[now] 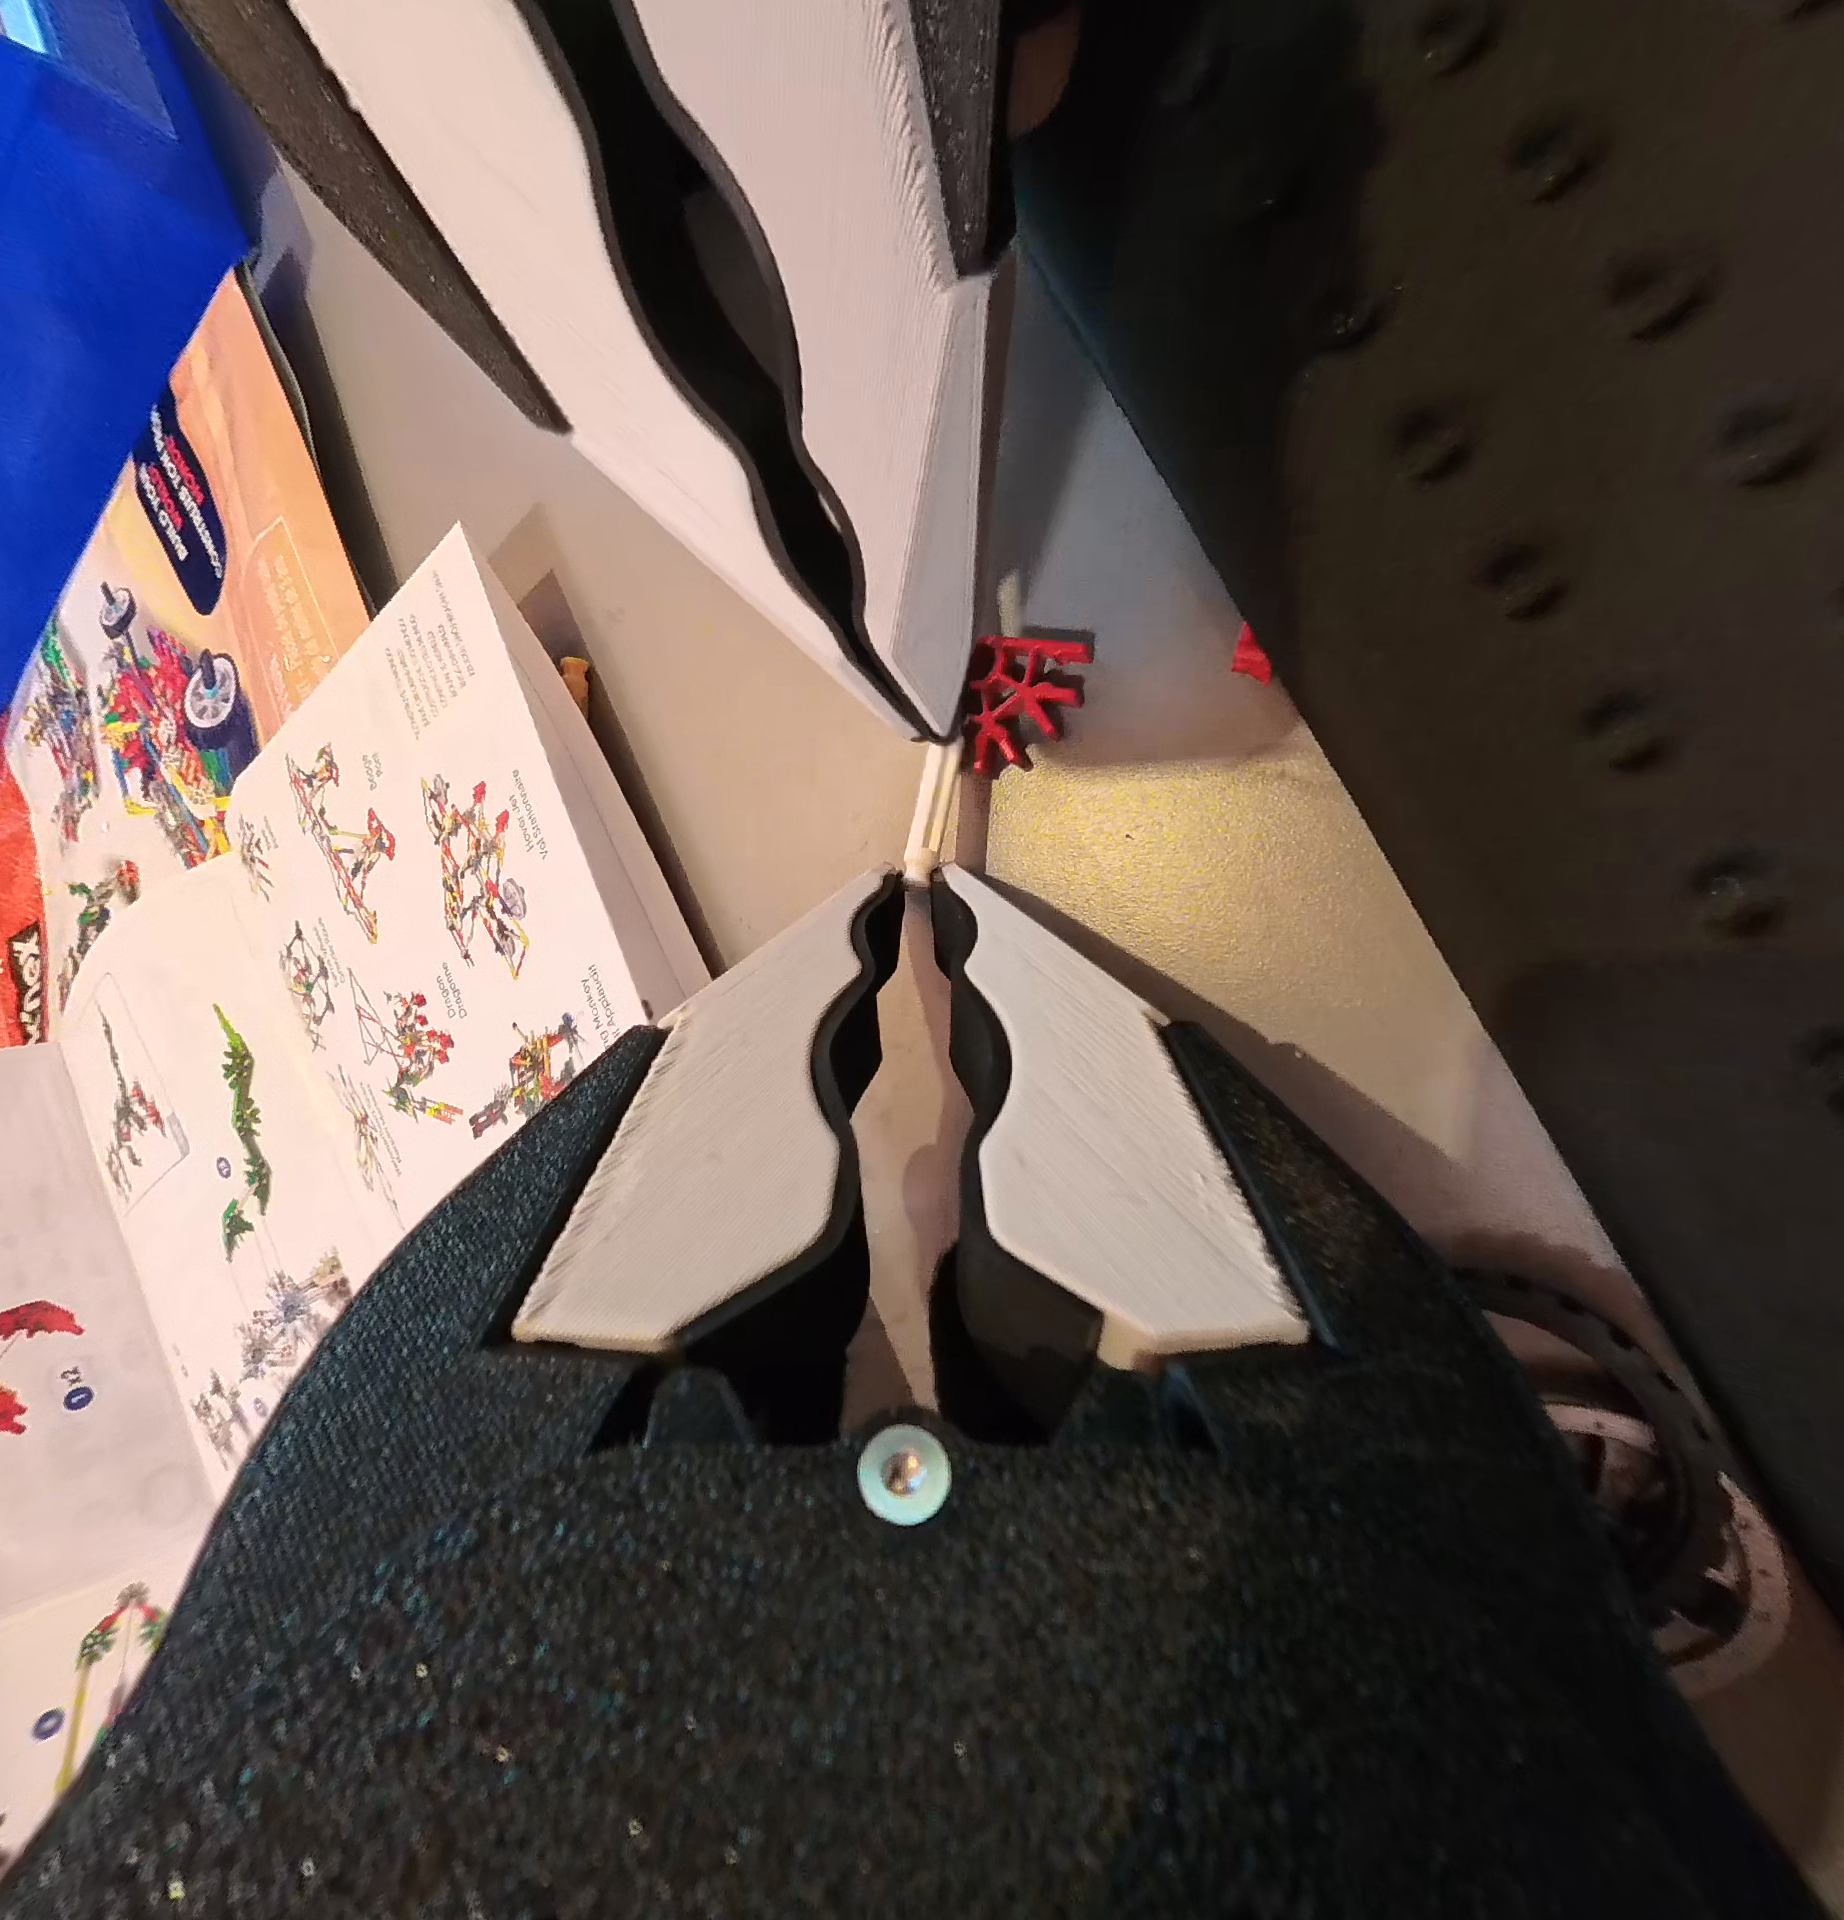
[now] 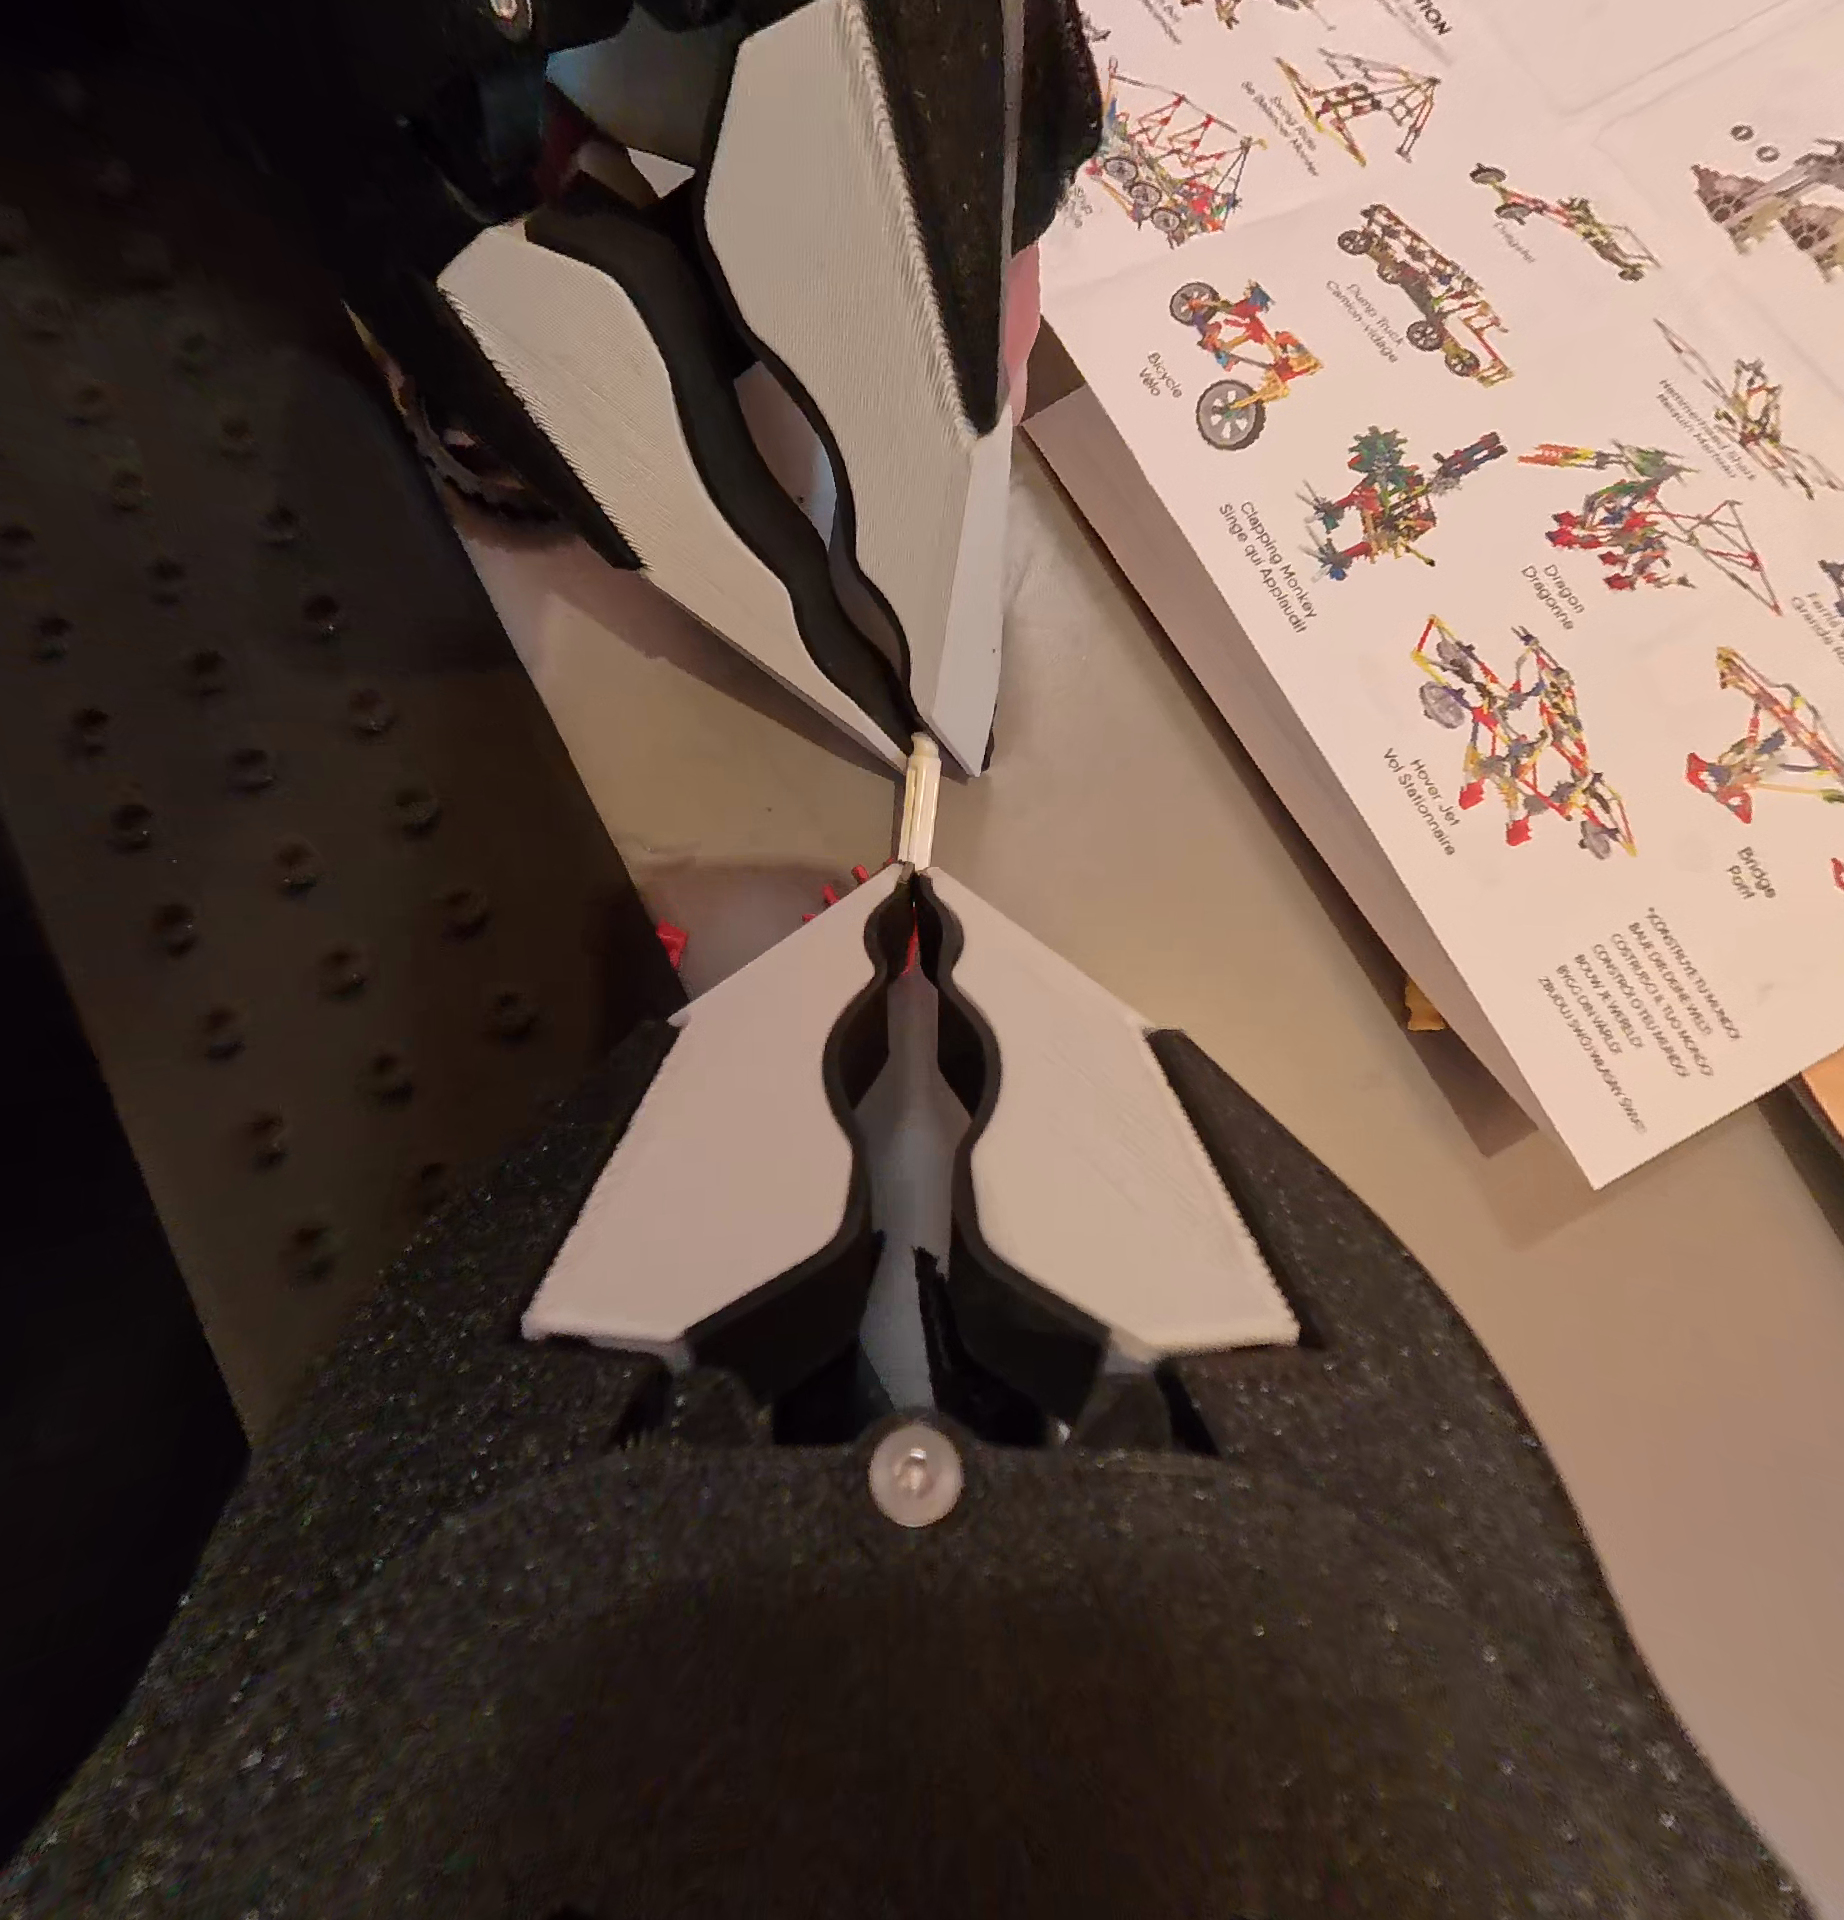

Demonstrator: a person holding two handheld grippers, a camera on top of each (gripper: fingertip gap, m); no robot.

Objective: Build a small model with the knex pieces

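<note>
My left gripper (image 1: pixel 916 881) is shut on the near end of a short white rod (image 1: pixel 934 805). The rod runs straight ahead to my right gripper (image 1: pixel 941 731), which comes in from the top of the left wrist view, tip to tip with the left. The right gripper (image 2: pixel 913 881) is shut on a red snowflake-shaped connector (image 1: pixel 1024 698). In the right wrist view only slivers of the connector (image 2: pixel 912 940) show between its fingers. There the white rod (image 2: pixel 919 805) leaves the connector and ends in the left gripper (image 2: pixel 937 750) opposite. Both grippers hover just above the beige tabletop (image 2: pixel 1105 831).
A black dimpled mat (image 1: pixel 1624 520), also in the right wrist view (image 2: pixel 170 623), lies along one side. A printed sheet of model pictures (image 2: pixel 1520 468) lies on the other side, with a colourful toy box (image 1: pixel 222 499) and a blue box (image 1: pixel 66 312) beyond. Another red piece (image 1: pixel 1252 655) lies by the mat. Left and right tips are no more than a few centimetres apart.
</note>
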